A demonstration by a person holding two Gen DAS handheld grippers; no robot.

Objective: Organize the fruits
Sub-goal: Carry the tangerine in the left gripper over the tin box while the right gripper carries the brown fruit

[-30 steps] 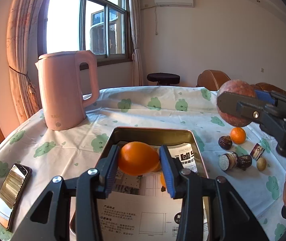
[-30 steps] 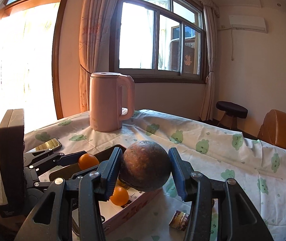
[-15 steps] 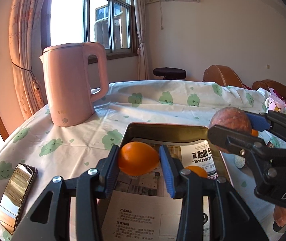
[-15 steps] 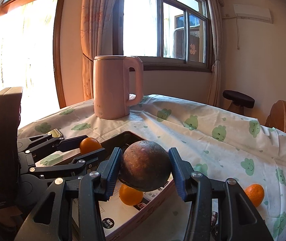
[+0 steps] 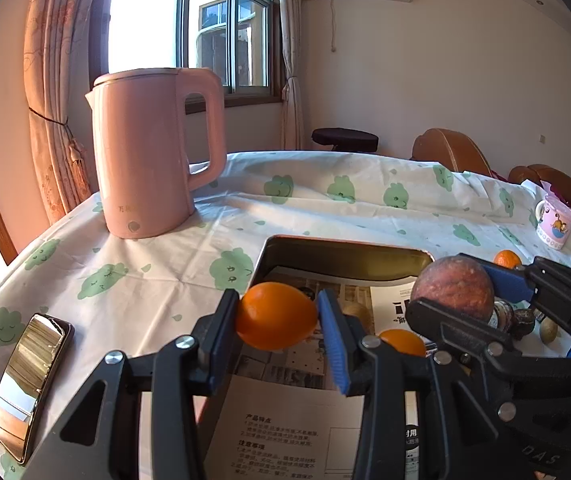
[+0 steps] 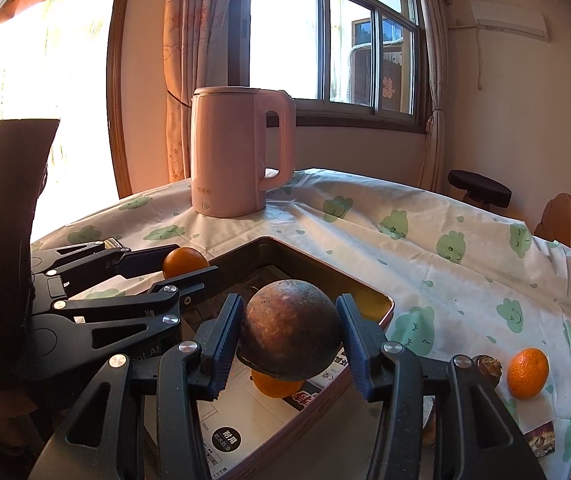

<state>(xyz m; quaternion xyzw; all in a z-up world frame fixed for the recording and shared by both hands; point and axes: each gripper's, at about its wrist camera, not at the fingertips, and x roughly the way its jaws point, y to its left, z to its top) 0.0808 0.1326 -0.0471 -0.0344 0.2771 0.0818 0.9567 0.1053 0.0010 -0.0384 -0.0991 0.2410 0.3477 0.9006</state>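
Left gripper (image 5: 279,322) pinches an orange (image 5: 275,315), right gripper (image 6: 289,334) pinches a brown fruit (image 6: 290,330), both over the tin tray (image 5: 345,254); crowded grippers risk colliding, knocking fruit loose.

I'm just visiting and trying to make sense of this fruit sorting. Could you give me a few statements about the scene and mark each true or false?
1. The left hand-held gripper grips a small orange citrus fruit. True.
2. The right hand-held gripper is empty. False: it grips a round reddish-brown fruit.
3. The shallow metal tin lined with printed paper already holds an orange fruit. True.
4. The pink electric kettle lies on its side. False: it stands upright on the tablecloth.
5. An orange mandarin lies on the cloth outside the tin. True.
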